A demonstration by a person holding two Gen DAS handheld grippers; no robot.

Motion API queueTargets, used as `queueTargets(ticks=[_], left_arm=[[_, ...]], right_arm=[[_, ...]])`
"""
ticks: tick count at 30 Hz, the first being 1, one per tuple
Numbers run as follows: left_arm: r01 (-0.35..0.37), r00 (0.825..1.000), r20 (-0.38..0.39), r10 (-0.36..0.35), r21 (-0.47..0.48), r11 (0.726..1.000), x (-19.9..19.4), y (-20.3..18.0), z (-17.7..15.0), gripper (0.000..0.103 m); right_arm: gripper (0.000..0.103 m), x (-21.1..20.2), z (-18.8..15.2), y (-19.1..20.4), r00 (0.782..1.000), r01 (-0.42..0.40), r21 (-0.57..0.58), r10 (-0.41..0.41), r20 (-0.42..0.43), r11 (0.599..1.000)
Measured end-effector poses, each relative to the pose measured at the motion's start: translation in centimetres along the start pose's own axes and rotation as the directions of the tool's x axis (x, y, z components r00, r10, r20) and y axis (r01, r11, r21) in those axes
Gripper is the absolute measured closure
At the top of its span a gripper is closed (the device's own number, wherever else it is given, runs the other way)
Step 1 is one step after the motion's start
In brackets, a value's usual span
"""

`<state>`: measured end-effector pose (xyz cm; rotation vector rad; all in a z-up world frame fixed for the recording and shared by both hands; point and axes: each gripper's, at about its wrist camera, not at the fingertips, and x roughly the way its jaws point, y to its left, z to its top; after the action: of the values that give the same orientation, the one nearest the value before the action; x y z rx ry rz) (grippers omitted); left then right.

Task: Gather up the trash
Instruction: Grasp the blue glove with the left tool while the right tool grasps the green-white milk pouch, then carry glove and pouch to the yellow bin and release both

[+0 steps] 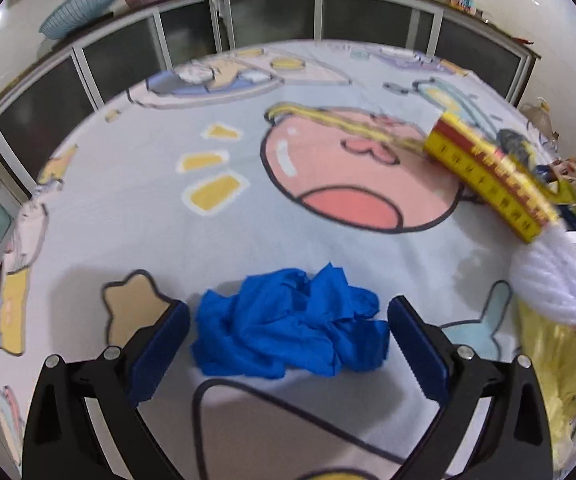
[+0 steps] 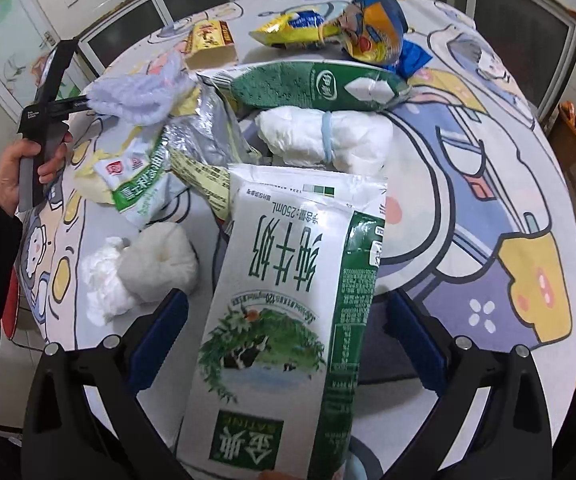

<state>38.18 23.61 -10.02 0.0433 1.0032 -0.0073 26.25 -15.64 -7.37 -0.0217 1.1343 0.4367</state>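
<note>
A flattened milk carton (image 2: 288,312) is seen low in the centre of the right wrist view, between the spread fingers of the right gripper (image 2: 288,344); contact cannot be told. Behind it, wrappers (image 2: 327,32) and tissue wads (image 2: 136,268) are scattered on the tablecloth (image 2: 487,184). A crumpled blue glove (image 1: 291,328) is framed by the left gripper (image 1: 288,344), its fingers apart, with a yellow box (image 1: 483,176) at right.
</note>
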Motion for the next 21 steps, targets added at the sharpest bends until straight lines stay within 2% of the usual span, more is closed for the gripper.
queueTargets(ticks=[7, 8, 9, 10, 11, 13, 16, 21], left_arm=[[-0.024, 1.000, 0.013, 0.024, 0.049, 0.998, 0.7, -0.8, 0.2, 0.009], [-0.026, 0.999, 0.021, 0.025, 0.056, 0.998, 0.6, -0.9, 0.1, 0.022], [-0.030, 0.999, 0.031, 0.028, 0.064, 0.998, 0.3, -1.1, 0.0, 0.033], [-0.034, 0.999, 0.040, 0.031, 0.070, 0.997, -0.2, -1.1, -0.2, 0.057], [-0.027, 0.999, 0.041, 0.024, 0.065, 0.998, -0.4, -1.2, -0.1, 0.073], [-0.017, 0.999, 0.042, 0.015, 0.048, 0.999, -0.9, -1.1, 0.0, 0.082], [-0.013, 0.998, 0.054, 0.011, 0.038, 0.999, -2.1, -0.9, -0.1, 0.085], [-0.006, 0.992, 0.127, 0.002, 0.033, 0.999, -6.4, -1.1, -0.8, 0.085]], right_arm=[[0.008, 0.2, 0.1, 0.2, 1.000, 0.017, 0.002, -0.017, -0.024, 1.000], [0.014, 0.2, 0.1, 0.3, 0.999, 0.025, 0.000, -0.025, -0.026, 1.000], [0.026, 0.1, 0.0, 0.5, 0.999, 0.039, -0.004, -0.039, -0.022, 0.999], [0.045, 0.0, 0.1, 0.3, 0.998, 0.056, 0.001, -0.056, -0.019, 0.998], [0.046, -0.2, 0.1, 0.2, 0.999, 0.041, 0.013, -0.041, -0.019, 0.999], [0.047, -0.7, 0.1, -0.3, 1.000, 0.005, 0.045, -0.005, -0.013, 0.999], [0.047, -1.7, -0.3, -0.3, 1.000, -0.009, 0.052, 0.009, -0.002, 0.999], [0.047, -3.8, -1.6, 0.2, 0.998, -0.052, 0.048, 0.050, 0.030, 0.997]])
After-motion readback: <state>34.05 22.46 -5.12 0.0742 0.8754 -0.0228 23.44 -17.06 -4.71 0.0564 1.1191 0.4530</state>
